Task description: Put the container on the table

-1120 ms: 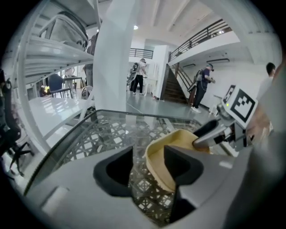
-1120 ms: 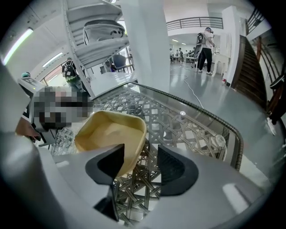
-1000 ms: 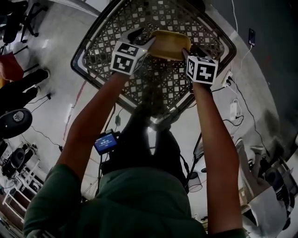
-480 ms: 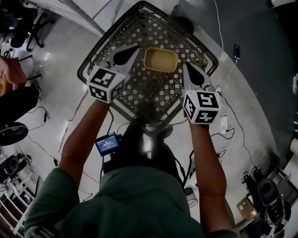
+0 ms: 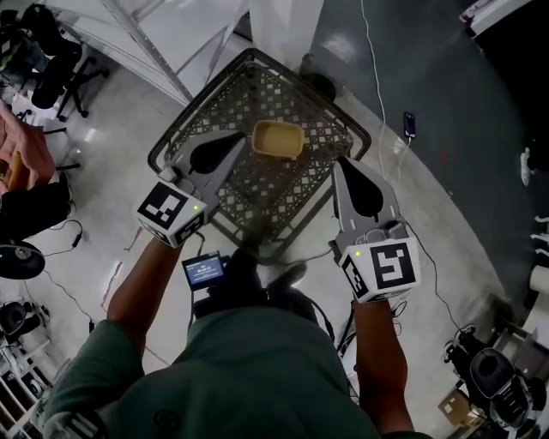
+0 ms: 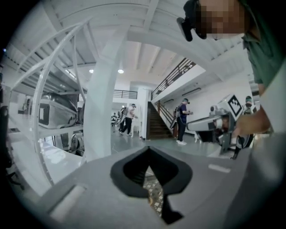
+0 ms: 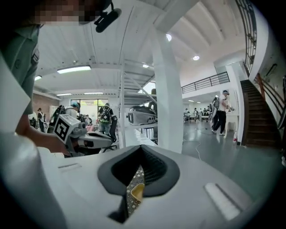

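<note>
The yellow container (image 5: pixel 277 139) sits upright on the dark lattice table (image 5: pixel 249 184), toward its far side. Both grippers hang well above the table and hold nothing. My left gripper (image 5: pixel 243 135) is shut, its tip pointing toward the container's left side. My right gripper (image 5: pixel 337 161) is shut too, out to the container's right. In the left gripper view the jaws (image 6: pixel 149 152) meet, with a sliver of lattice (image 6: pixel 154 197) below them. Through the shut jaws (image 7: pixel 141 147) in the right gripper view I see a strip of the container (image 7: pixel 136 191).
The table stands on a pale floor beside a white pillar (image 5: pixel 287 21). Cables and a phone (image 5: pixel 410 124) lie on the dark floor to the right. Chairs (image 5: pixel 51 60) stand at the left. Several people walk in the hall behind, near a staircase (image 6: pixel 158 123).
Both grippers let go of the container, shut and rose away from the table. The container stays on the lattice top, and the table looks smaller and farther off.
</note>
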The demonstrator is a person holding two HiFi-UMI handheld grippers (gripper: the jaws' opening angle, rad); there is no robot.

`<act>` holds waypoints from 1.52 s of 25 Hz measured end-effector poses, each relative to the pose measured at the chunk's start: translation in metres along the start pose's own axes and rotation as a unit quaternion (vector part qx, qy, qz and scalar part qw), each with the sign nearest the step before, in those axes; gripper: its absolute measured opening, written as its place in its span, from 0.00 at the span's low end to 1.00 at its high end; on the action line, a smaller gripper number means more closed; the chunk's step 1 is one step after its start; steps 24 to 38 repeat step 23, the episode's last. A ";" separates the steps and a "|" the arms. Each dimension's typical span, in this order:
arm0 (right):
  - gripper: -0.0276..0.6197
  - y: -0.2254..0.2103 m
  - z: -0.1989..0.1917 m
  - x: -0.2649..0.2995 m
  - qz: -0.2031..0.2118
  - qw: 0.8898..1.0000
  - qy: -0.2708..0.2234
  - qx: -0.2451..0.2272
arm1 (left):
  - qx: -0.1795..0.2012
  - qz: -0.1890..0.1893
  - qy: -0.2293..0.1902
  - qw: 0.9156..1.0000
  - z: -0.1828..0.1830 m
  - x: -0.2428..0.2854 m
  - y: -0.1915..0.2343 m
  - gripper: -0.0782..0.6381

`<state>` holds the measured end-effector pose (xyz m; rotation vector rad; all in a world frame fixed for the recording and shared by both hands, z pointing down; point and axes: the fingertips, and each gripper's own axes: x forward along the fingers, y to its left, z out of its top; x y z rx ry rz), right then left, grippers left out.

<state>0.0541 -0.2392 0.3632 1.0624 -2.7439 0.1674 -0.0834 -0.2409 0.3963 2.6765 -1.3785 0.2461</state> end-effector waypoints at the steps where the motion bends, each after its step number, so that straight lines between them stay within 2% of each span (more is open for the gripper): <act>1: 0.05 0.005 0.010 -0.014 0.005 1.000 -0.003 -0.008 | 0.004 -0.002 -0.007 1.000 0.012 -0.005 -0.010 0.11; 8: 0.05 0.040 0.050 -0.102 0.035 0.998 -0.026 -0.040 | 0.035 -0.009 -0.060 0.998 0.081 -0.044 -0.072 0.11; 12: 0.05 0.065 0.057 -0.146 0.039 0.997 -0.031 -0.056 | 0.052 -0.008 -0.071 0.996 0.099 -0.079 -0.100 0.11; 23: 0.05 0.071 0.063 -0.240 0.008 0.997 -0.044 -0.064 | 0.075 -0.021 -0.084 0.993 0.128 -0.131 -0.163 0.11; 38: 0.05 0.071 0.063 -0.240 0.008 0.997 -0.044 -0.064 | 0.075 -0.021 -0.084 0.993 0.128 -0.131 -0.163 0.11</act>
